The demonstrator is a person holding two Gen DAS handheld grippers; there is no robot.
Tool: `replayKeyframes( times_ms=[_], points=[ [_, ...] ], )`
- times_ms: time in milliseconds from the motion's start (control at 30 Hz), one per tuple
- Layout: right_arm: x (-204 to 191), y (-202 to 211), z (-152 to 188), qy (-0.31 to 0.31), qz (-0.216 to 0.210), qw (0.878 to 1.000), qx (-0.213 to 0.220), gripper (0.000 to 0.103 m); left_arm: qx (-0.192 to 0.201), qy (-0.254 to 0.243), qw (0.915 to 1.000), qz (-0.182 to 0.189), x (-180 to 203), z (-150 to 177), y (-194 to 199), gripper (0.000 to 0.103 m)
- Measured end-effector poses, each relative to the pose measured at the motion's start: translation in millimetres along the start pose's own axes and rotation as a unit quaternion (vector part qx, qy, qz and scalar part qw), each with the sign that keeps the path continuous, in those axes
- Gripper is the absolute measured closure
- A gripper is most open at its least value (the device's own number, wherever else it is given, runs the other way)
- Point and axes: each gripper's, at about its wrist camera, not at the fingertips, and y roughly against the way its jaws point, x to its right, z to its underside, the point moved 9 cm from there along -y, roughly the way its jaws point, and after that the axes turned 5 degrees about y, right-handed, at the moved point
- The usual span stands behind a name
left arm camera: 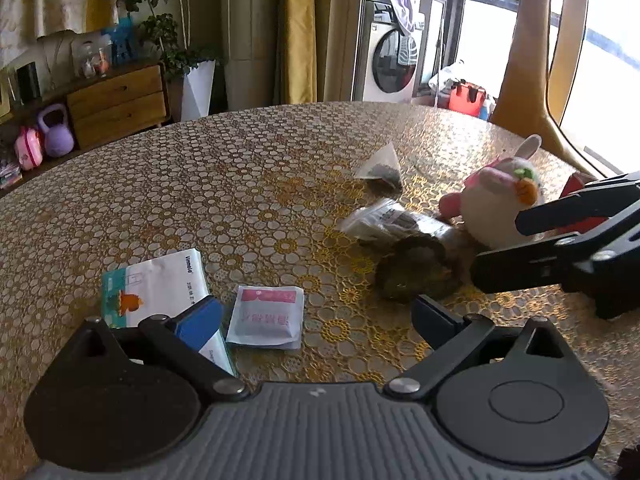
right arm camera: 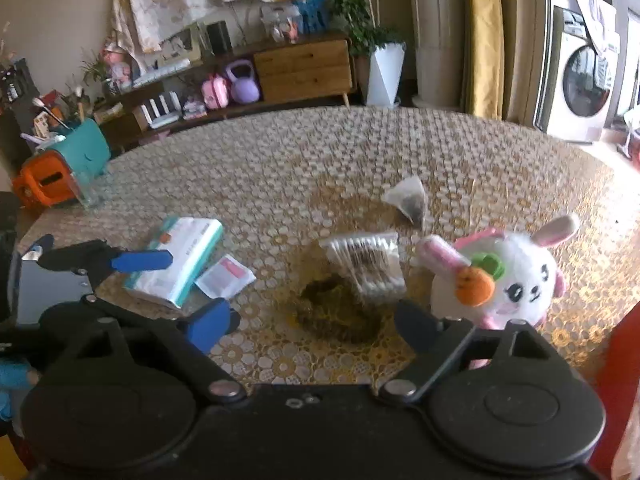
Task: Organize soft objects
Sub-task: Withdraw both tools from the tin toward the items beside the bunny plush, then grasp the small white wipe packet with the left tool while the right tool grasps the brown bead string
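Note:
A white plush rabbit (left arm camera: 500,196) with a carrot lies at the right of the table (left arm camera: 240,168); it also shows in the right wrist view (right arm camera: 516,280). A clear bag of cotton swabs (left arm camera: 384,220) (right arm camera: 368,264) lies beside it. A pyramid tea bag (left arm camera: 382,166) (right arm camera: 408,198) lies farther back. A tissue pack (left arm camera: 156,284) (right arm camera: 180,260) and a small pink-white sachet (left arm camera: 266,316) (right arm camera: 226,276) lie at the left. My left gripper (left arm camera: 316,316) is open and empty above the sachet area. My right gripper (right arm camera: 316,324) is open and empty, near the rabbit and swabs.
A dark round patch (left arm camera: 416,276) (right arm camera: 336,316) marks the tablecloth before the swabs. A teal and orange container (right arm camera: 64,168) stands at the table's far left edge. A red object (left arm camera: 576,184) sits behind the rabbit. A sideboard (left arm camera: 116,104) and washing machine (left arm camera: 392,60) stand beyond.

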Motion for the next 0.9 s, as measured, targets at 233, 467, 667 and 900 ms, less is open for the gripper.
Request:
replayKeyframes(
  times_ms=[233,467,667,900],
  points=[
    [13,-29,2,-0.051,0.004,0.998,-0.028,0.019,-0.035,0.025,0.999,0.009,-10,-3,-24,0.013],
    [28,-49,2,-0.101,0.014,0.994,-0.046,0.023,-0.075,0.029,0.9967,0.003,-20,0,-42,0.027],
    [36,-61,4,-0.115,0.025,0.991,-0.057,0.027,-0.079,0.04,0.9961,-0.003,-27,-3,-44,0.035],
    [32,-70,7,-0.092,0.042,0.993,-0.064,0.029,-0.069,0.032,0.9968,-0.024,-34,-4,-41,0.059]
  ],
)
